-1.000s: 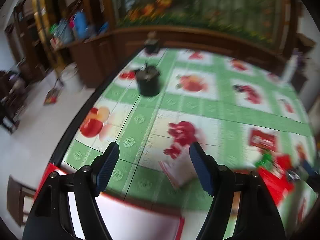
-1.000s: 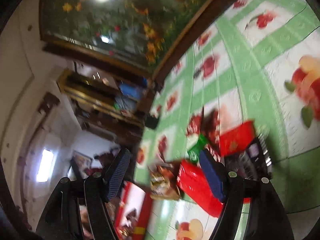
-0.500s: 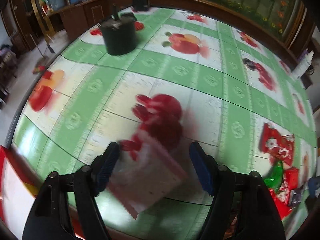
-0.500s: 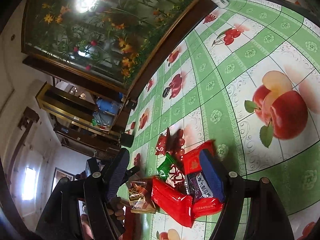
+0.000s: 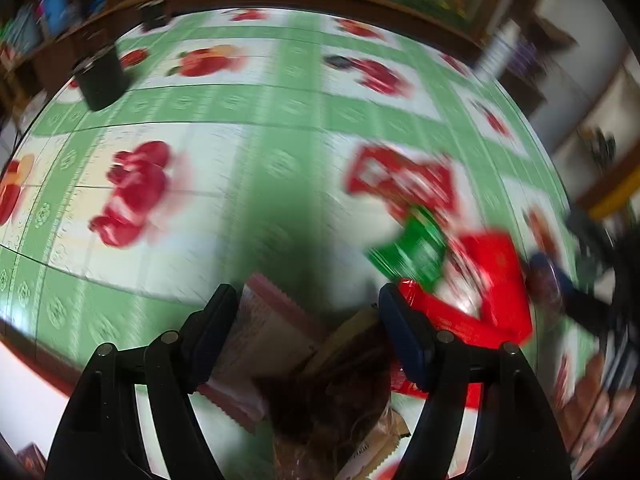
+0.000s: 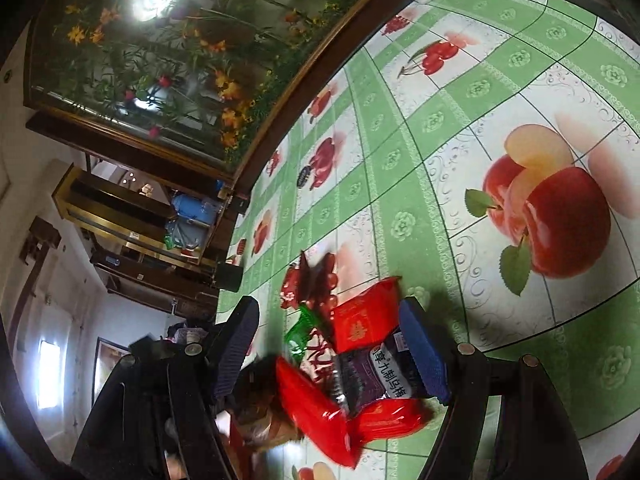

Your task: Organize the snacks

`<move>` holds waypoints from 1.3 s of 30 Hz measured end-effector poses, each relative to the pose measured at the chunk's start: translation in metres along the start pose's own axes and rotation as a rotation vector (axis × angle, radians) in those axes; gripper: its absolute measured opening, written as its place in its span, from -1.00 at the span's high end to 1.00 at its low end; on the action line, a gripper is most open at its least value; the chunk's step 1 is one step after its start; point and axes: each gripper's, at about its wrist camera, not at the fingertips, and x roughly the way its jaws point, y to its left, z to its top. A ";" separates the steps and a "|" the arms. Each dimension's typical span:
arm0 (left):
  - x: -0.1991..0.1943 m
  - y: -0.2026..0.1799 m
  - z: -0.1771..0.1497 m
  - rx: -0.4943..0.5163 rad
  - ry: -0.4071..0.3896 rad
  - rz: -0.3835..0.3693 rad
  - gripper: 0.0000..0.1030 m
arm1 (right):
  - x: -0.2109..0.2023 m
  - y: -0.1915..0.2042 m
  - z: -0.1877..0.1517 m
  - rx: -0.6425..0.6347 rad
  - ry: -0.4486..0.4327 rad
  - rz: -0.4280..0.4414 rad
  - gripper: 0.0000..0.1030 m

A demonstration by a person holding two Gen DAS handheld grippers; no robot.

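two grippers hang over one heap of snack packets at the near edge of the table (image 6: 460, 128). the left gripper (image 5: 308, 320) has its jaws apart, a pink-edged packet (image 5: 276, 320) and a brown bag (image 5: 336, 392) lying loose between them, likely lined up for a grab. the right gripper (image 6: 330, 344) is also spread, straddling the purple packet (image 6: 368, 376) and red packets (image 6: 360, 320) without pressing any. beyond the heap the fruit-print cloth lies mostly bare out to a black pot (image 5: 100, 80), so there's plenty of room to spread things; the table edge sits close behind the heap.
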 end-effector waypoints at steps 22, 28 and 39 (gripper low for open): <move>-0.092 -0.019 -0.112 0.087 -0.096 -0.045 -0.40 | 0.028 0.052 -0.030 -0.368 0.166 -0.307 -0.47; -0.094 -0.034 -0.114 0.086 -0.096 -0.073 -0.43 | 0.047 0.077 -0.062 -0.583 0.153 -0.464 -0.47; -0.063 -0.057 -0.111 0.128 -0.104 -0.068 0.23 | 0.057 0.079 -0.077 -0.739 0.091 -0.604 0.06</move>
